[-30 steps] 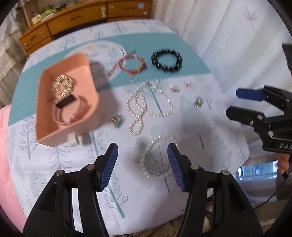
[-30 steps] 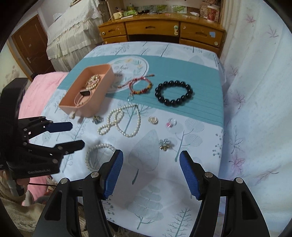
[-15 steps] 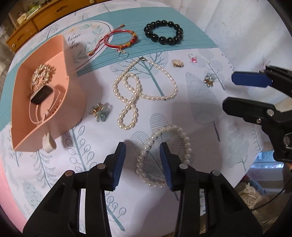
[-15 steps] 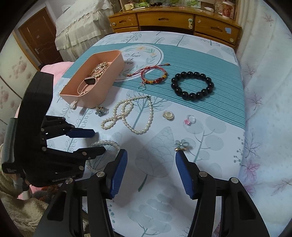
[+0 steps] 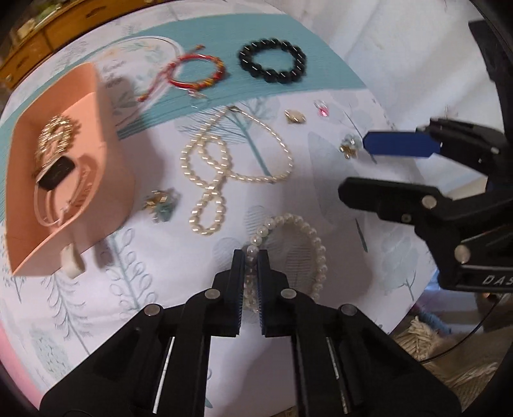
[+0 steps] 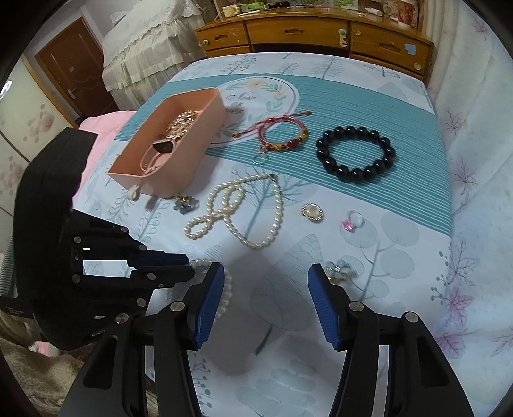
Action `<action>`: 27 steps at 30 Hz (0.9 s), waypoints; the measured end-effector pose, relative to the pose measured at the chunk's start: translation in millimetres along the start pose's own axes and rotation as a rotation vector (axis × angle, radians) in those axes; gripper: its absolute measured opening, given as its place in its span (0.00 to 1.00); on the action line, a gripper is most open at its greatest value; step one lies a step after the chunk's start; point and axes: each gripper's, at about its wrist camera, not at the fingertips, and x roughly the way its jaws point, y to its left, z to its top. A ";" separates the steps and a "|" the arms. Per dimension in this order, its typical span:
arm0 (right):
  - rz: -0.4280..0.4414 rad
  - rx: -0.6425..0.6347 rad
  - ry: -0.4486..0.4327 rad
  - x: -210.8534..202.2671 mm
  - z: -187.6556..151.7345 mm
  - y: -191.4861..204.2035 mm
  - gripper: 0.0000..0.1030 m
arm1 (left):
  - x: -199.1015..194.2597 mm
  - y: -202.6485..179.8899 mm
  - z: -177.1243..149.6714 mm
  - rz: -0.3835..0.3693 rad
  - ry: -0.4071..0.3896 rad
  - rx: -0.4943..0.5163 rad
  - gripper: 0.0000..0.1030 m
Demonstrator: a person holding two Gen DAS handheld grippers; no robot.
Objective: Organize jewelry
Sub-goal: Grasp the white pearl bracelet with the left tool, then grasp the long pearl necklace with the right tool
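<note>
Leaf-print tablecloth (image 6: pixel 368 96) (perhaps a bed), tray (image 6: pixel 205 106), bracelets (image 6: pixel 355 153)

A wooden dresser (image 6: pixel 314 30) with 3 drawers stands behind the bed; left of it, a brown door (image 6: pixel 75 67).

The left tool (image 5: pixel 251 256) is now pinching the pearl bracelet (image 5: pixel 307 237), having closed from wide open, apparently lower too.

Left gripper (image 5: pixel 251 256): angled steeply downward, blue-padded fingers (image 5: pixel 238 272) pinched together on a pearl bracelet (image 5: pixel 315 243). Right gripper (image 6: pixel 266 282): angled steeply downward beside the left, fingers (image 6: pixel 322 301) parted, nothing between them.
</note>
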 end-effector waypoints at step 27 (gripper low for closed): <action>0.010 0.119 0.148 88.4 71.1 47.6 0.53 | -48.8 56.0 -50.5 -0.045 -0.123 -0.154 0.05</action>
